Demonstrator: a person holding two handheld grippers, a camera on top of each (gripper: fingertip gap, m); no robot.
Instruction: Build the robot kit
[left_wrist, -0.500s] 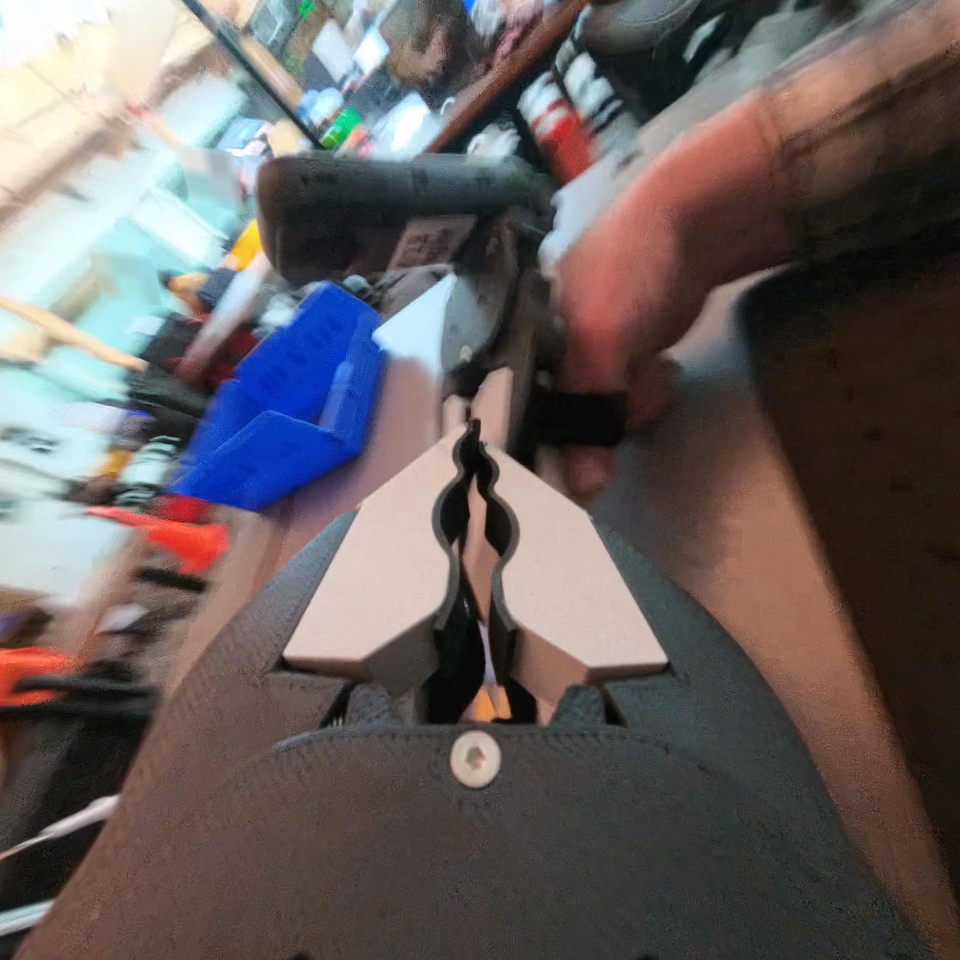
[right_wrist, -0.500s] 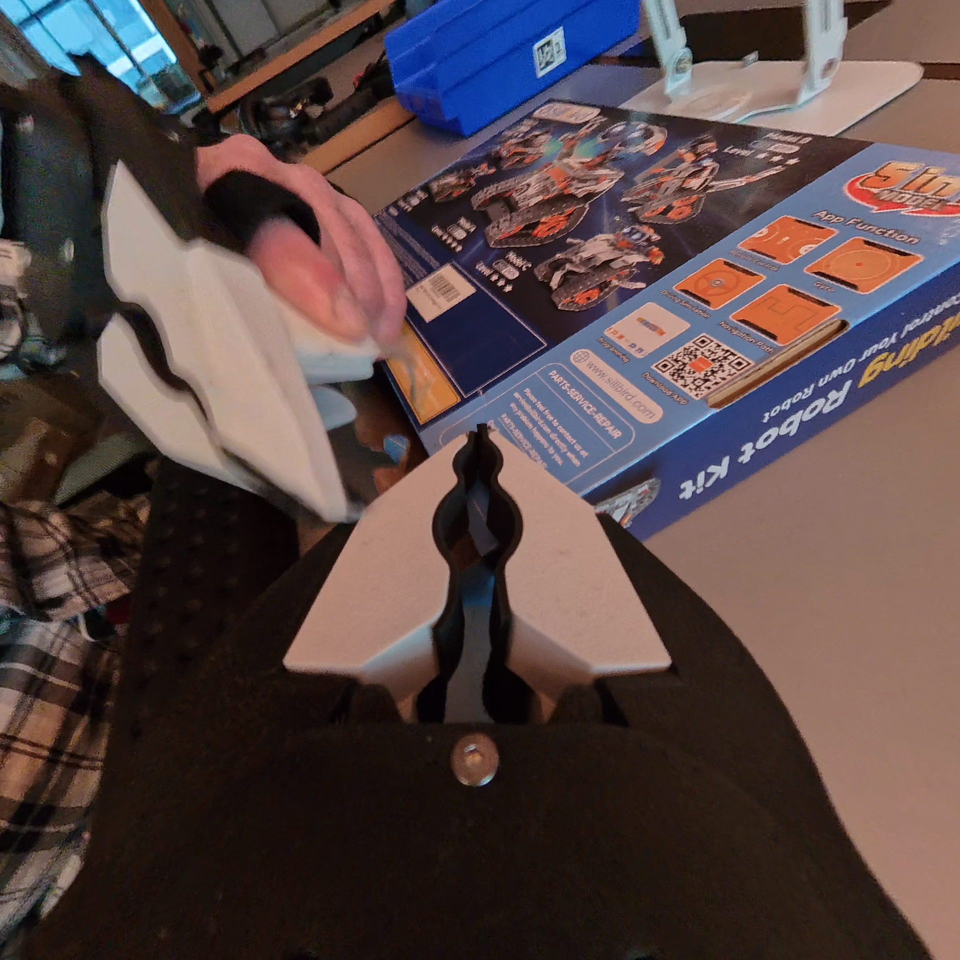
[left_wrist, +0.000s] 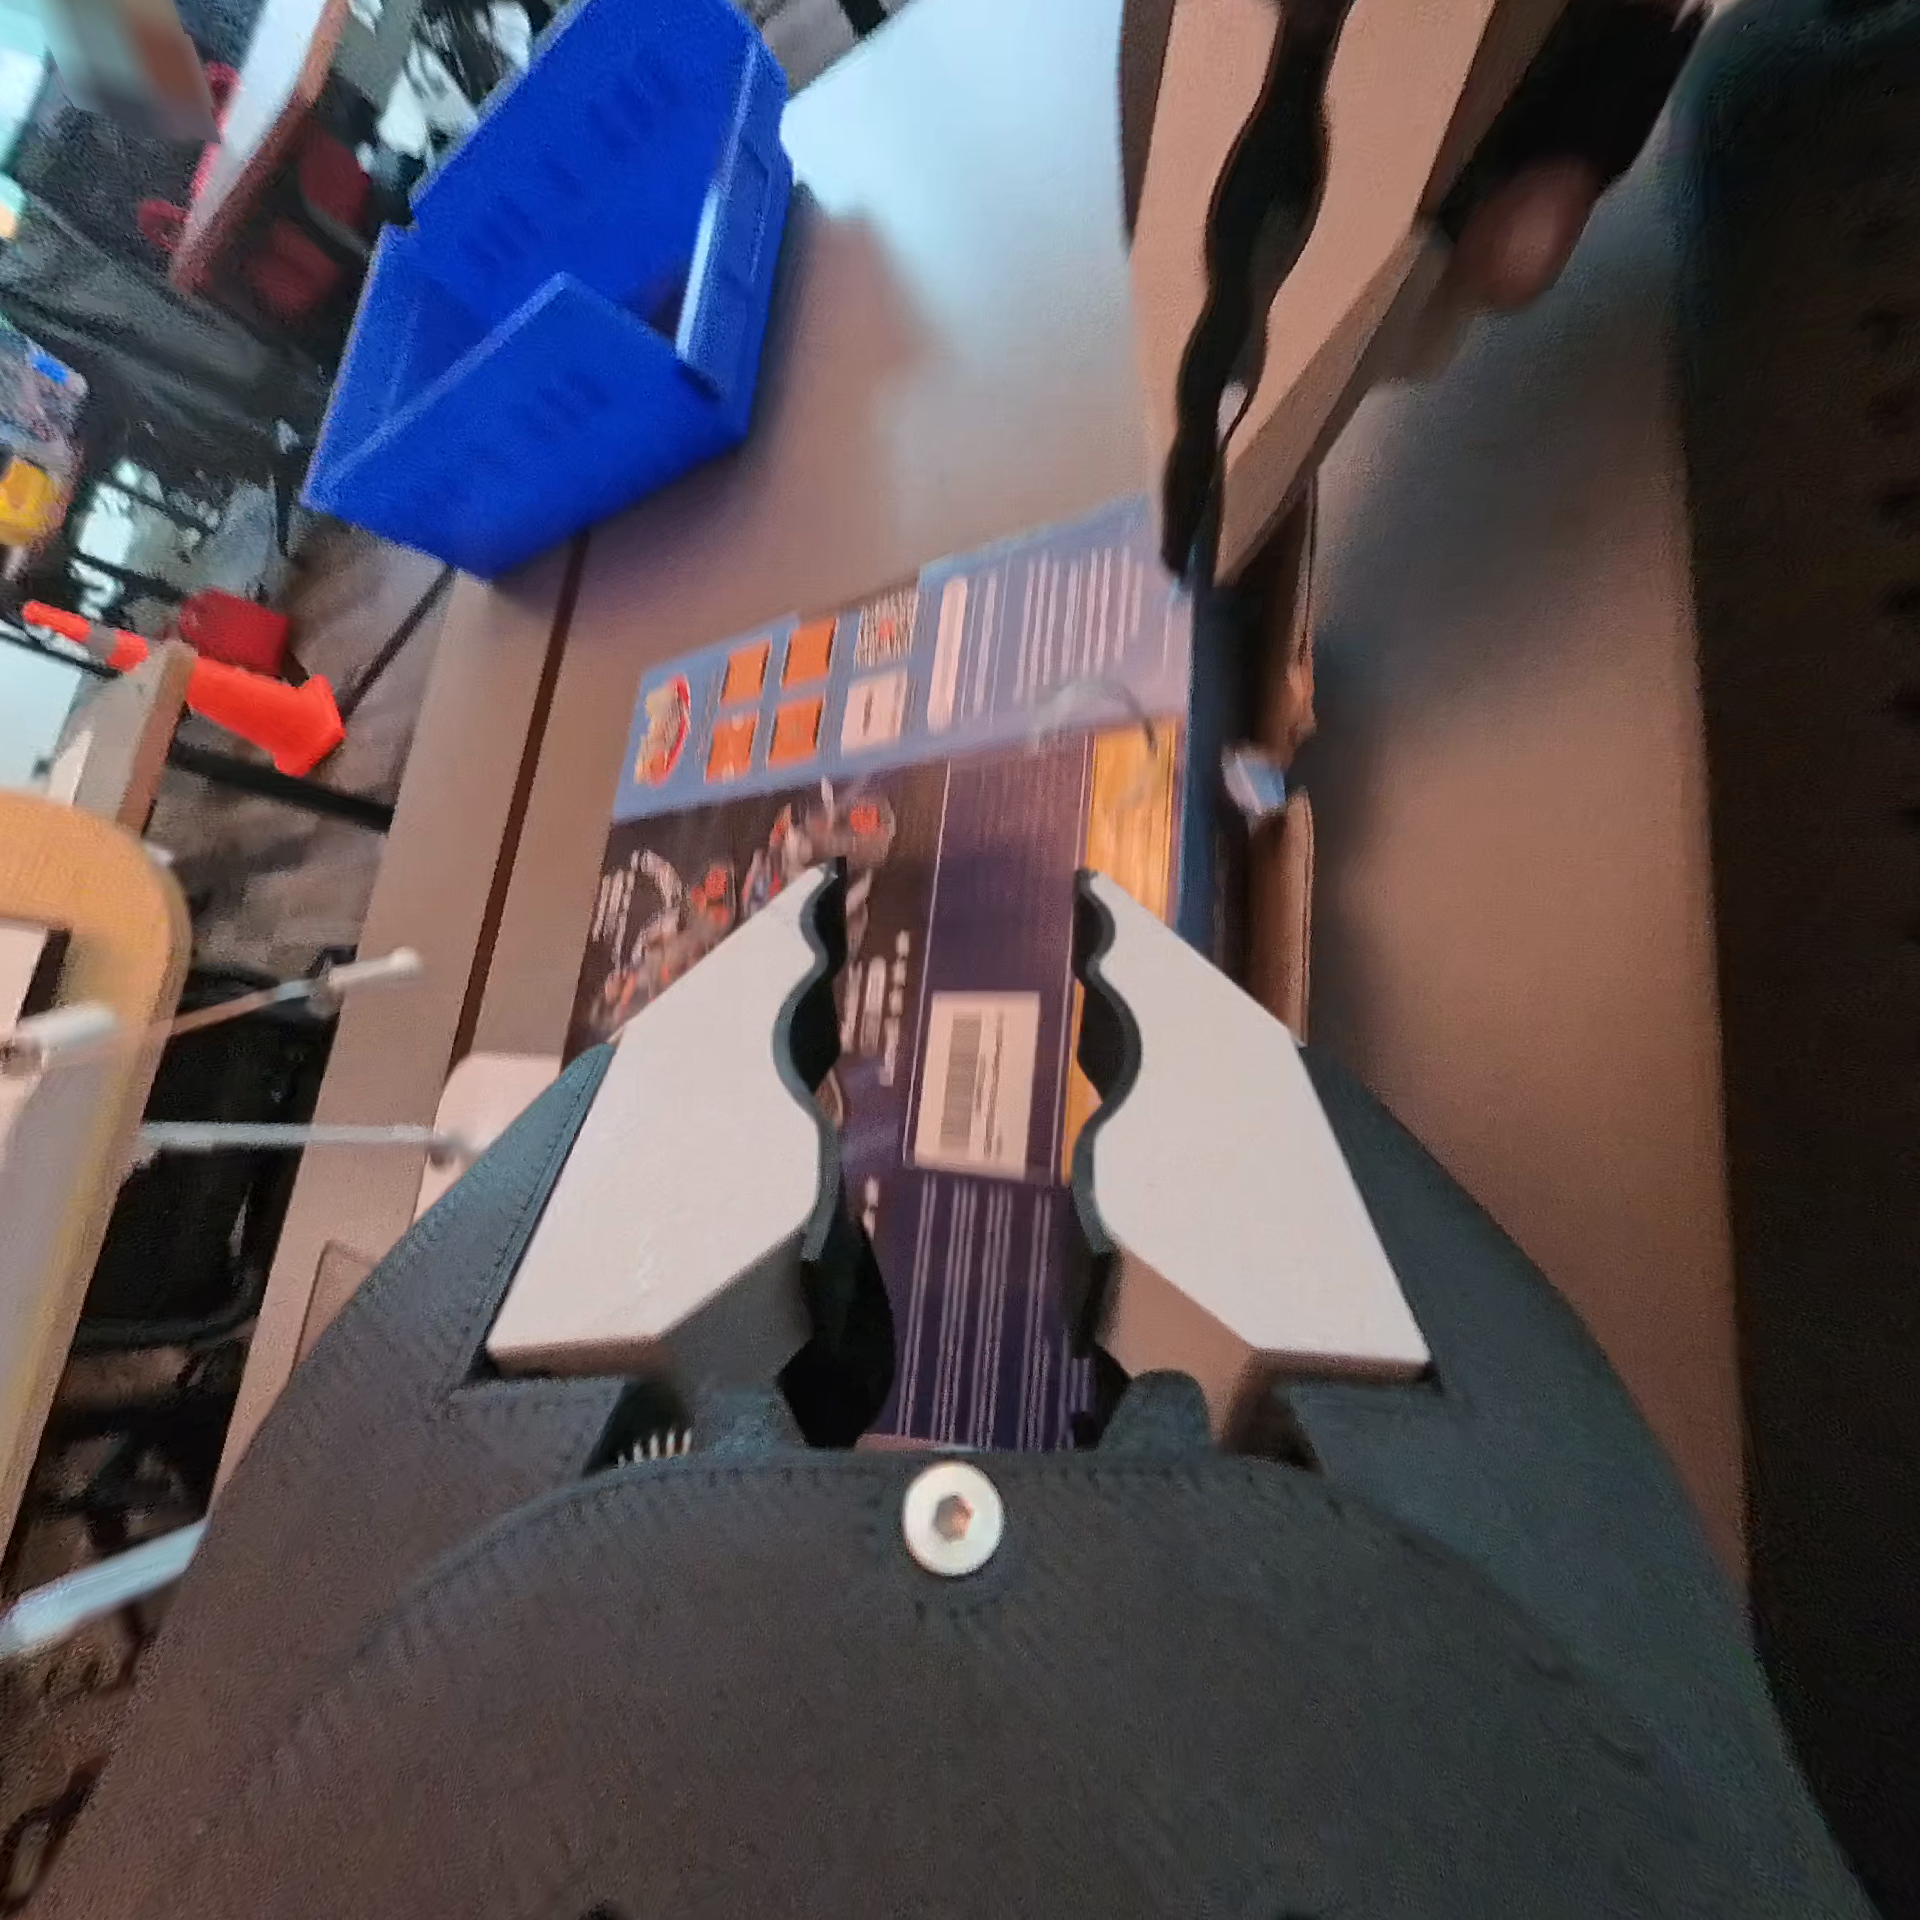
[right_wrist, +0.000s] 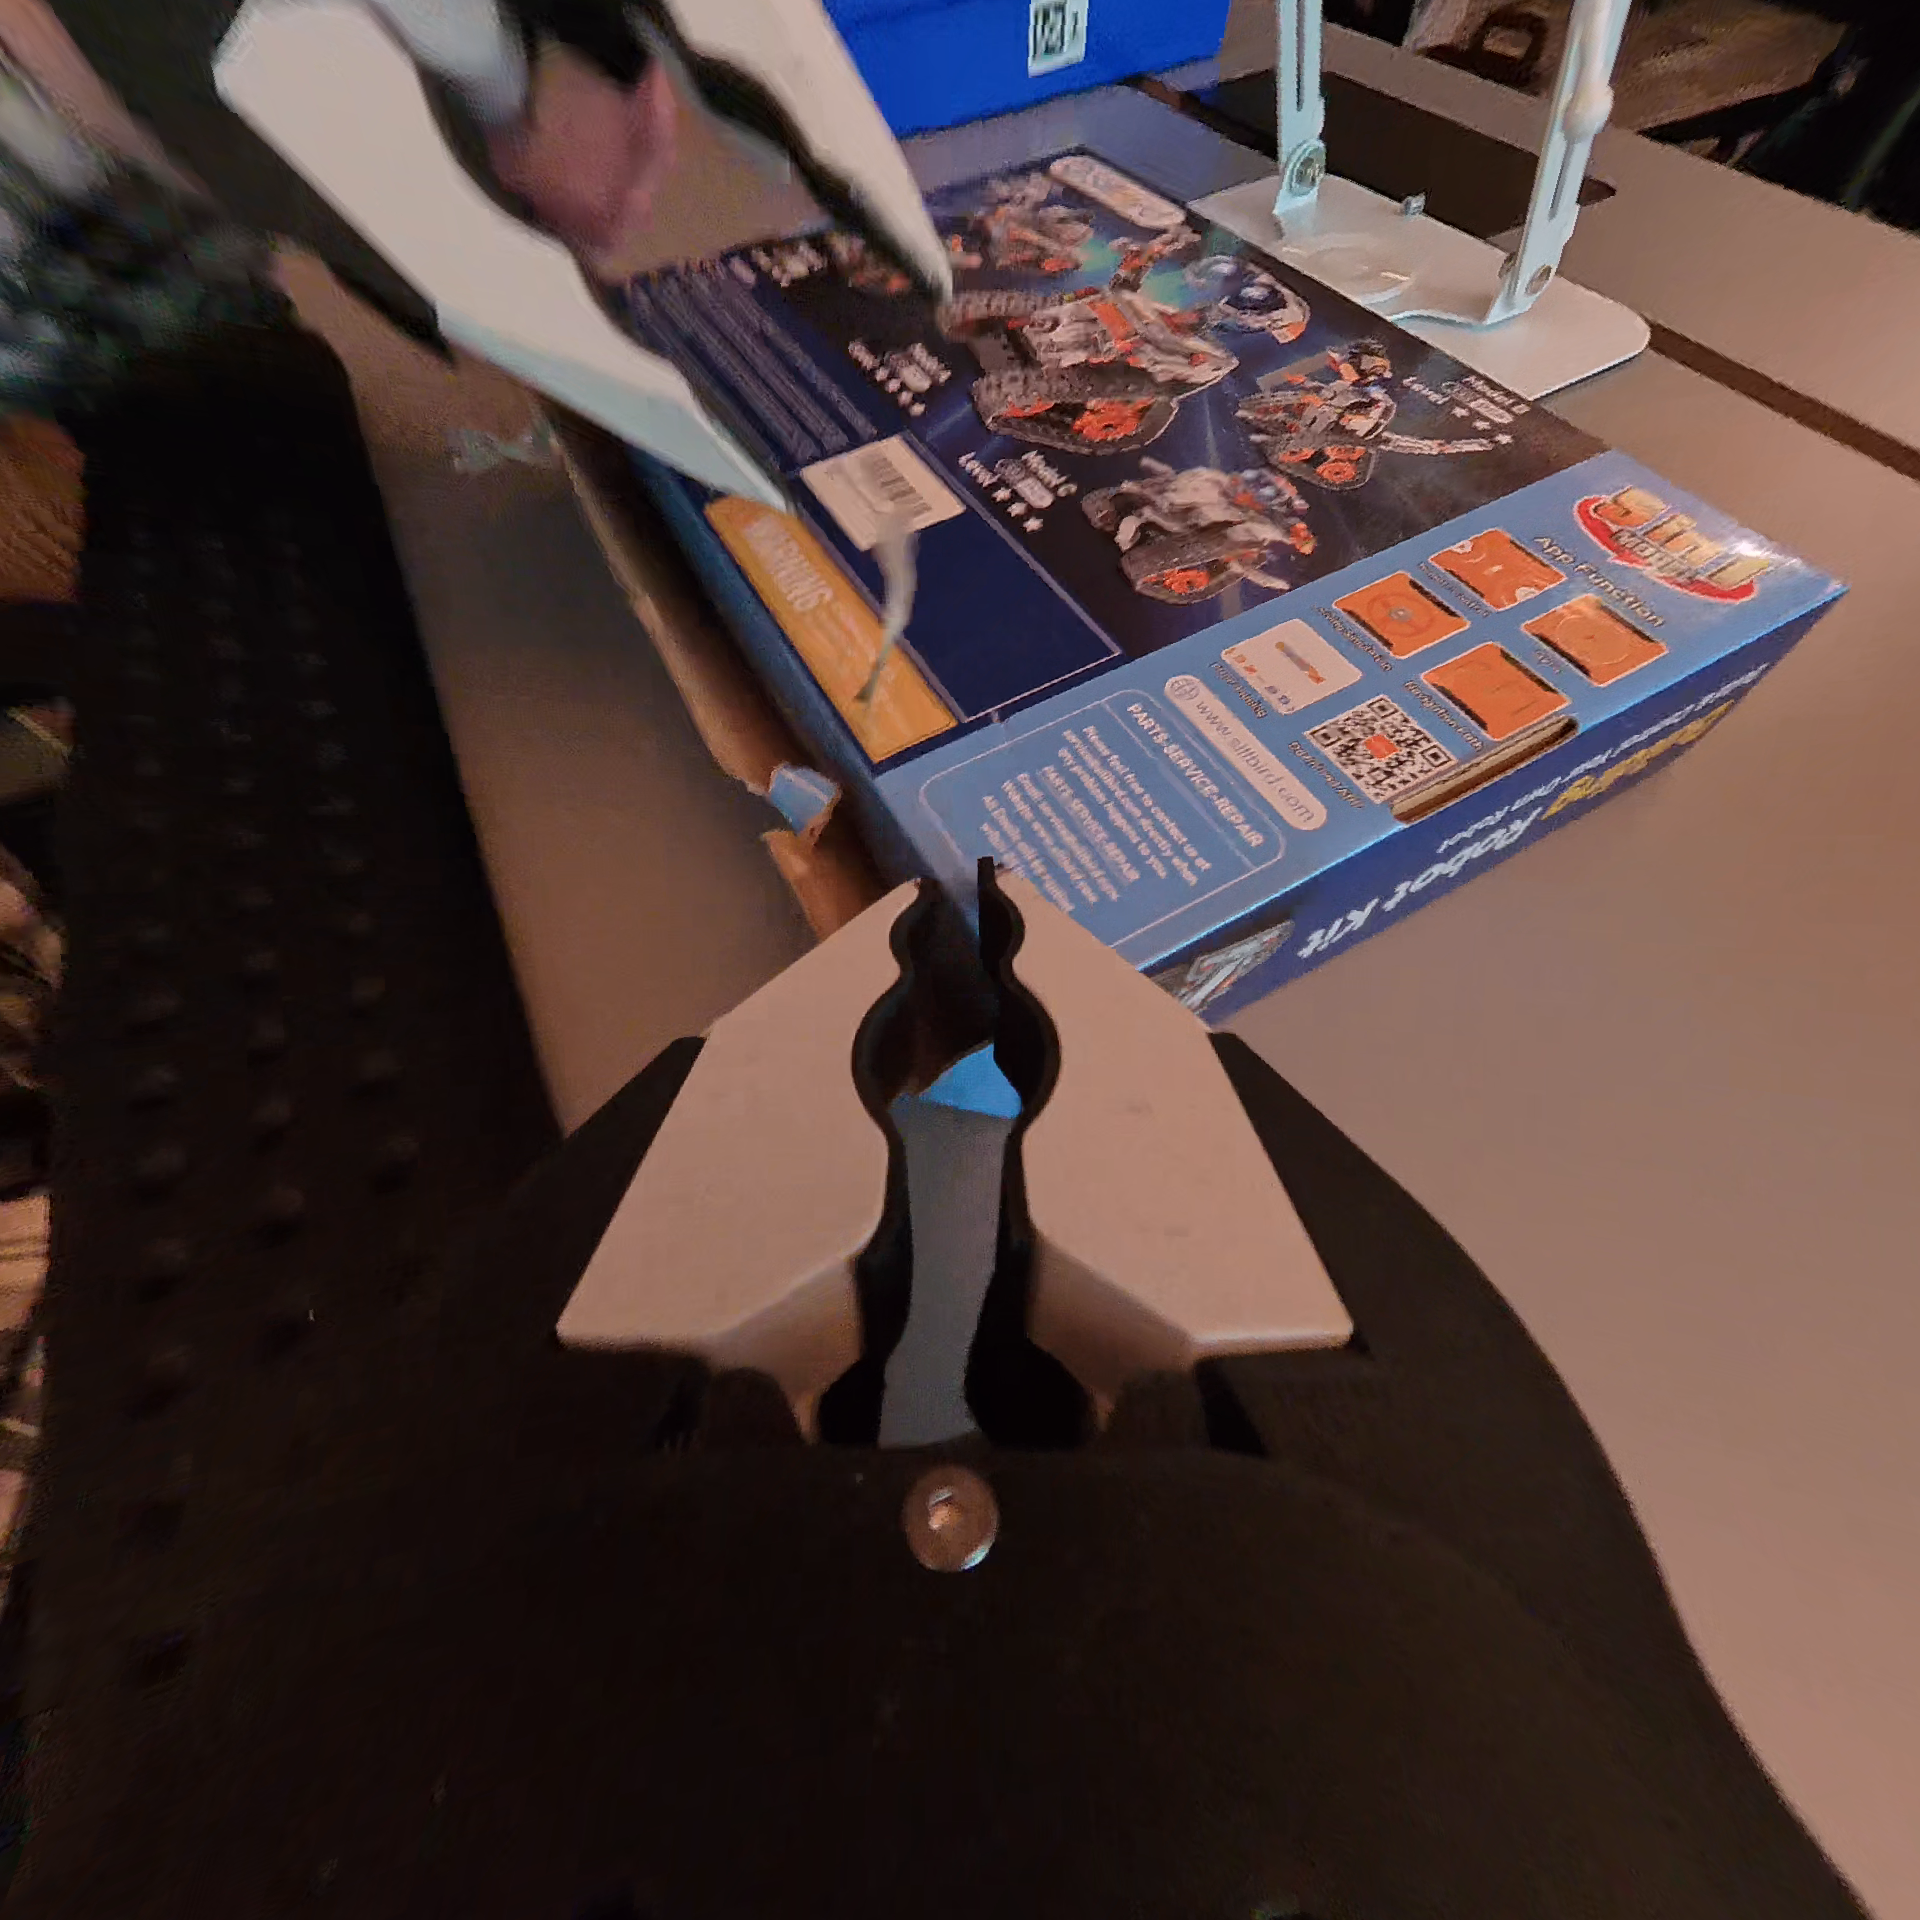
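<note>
Left claw (left_wrist: 956, 883) has swung round over the box and sprung from nearly closed to wide open; right claw (right_wrist: 953, 878) has barely shifted.

Left fingers gape above the printed top of the blue box (left_wrist: 987, 810), holding nothing, apparently just clear of it. The right claw is pinched to a narrow slit at the box's torn near corner; whether it grips the ragged flap there is hard to tell. The box lies flat on the grey tabletop (right_wrist: 1558, 1143), with a blue bin (left_wrist: 561, 312) and a white stand (right_wrist: 1434, 270) behind it.
</note>
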